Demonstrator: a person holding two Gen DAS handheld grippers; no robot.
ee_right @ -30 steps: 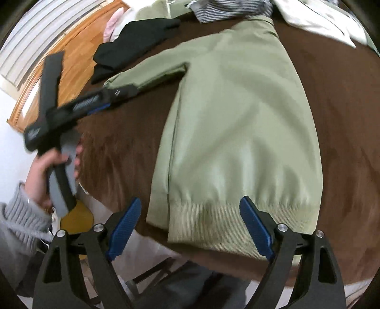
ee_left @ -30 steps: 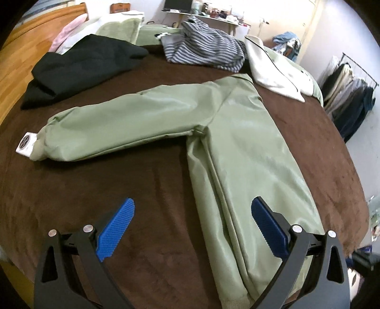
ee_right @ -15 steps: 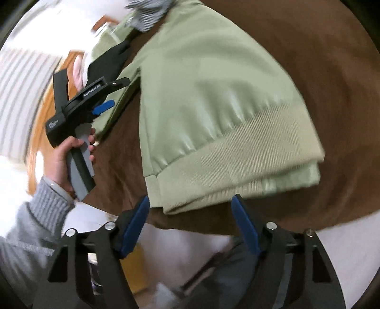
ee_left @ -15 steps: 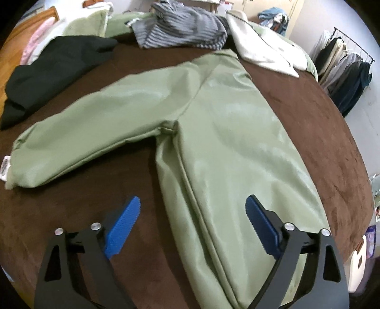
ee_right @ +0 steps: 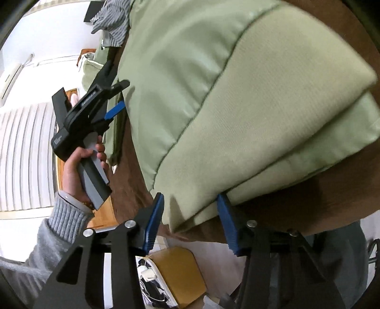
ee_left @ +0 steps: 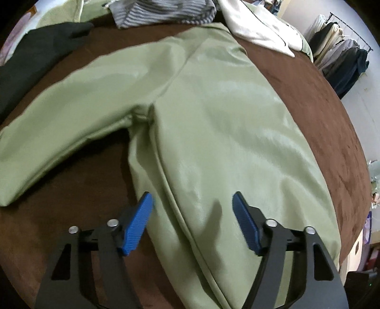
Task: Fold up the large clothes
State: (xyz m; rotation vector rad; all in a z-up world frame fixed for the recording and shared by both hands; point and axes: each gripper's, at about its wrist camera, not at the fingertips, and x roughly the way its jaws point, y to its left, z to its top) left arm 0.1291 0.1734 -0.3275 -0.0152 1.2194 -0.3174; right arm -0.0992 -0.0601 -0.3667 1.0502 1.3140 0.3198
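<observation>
A light green jacket (ee_left: 232,123) lies flat on the brown bedspread (ee_left: 71,214), folded in half lengthwise, with one sleeve (ee_left: 78,104) stretched out to the left. My left gripper (ee_left: 192,211) is open and hovers just over the jacket's left folded edge. My right gripper (ee_right: 190,209) is open with its jaws on either side of the near-left corner of the ribbed hem (ee_right: 273,133) at the bed's front edge. The left gripper also shows in the right wrist view (ee_right: 114,109), held in a hand above the jacket's side.
A black garment (ee_left: 35,54), a grey striped garment (ee_left: 163,9) and a white garment (ee_left: 258,26) lie at the far side of the bed. A rack of hanging clothes (ee_left: 342,61) stands at the right. A yellow stool (ee_right: 175,271) sits below the bed's edge.
My left gripper has moved forward and right, over the jacket's body edge. My right gripper has dropped down to the hem, and its jaws now straddle the hem's corner.
</observation>
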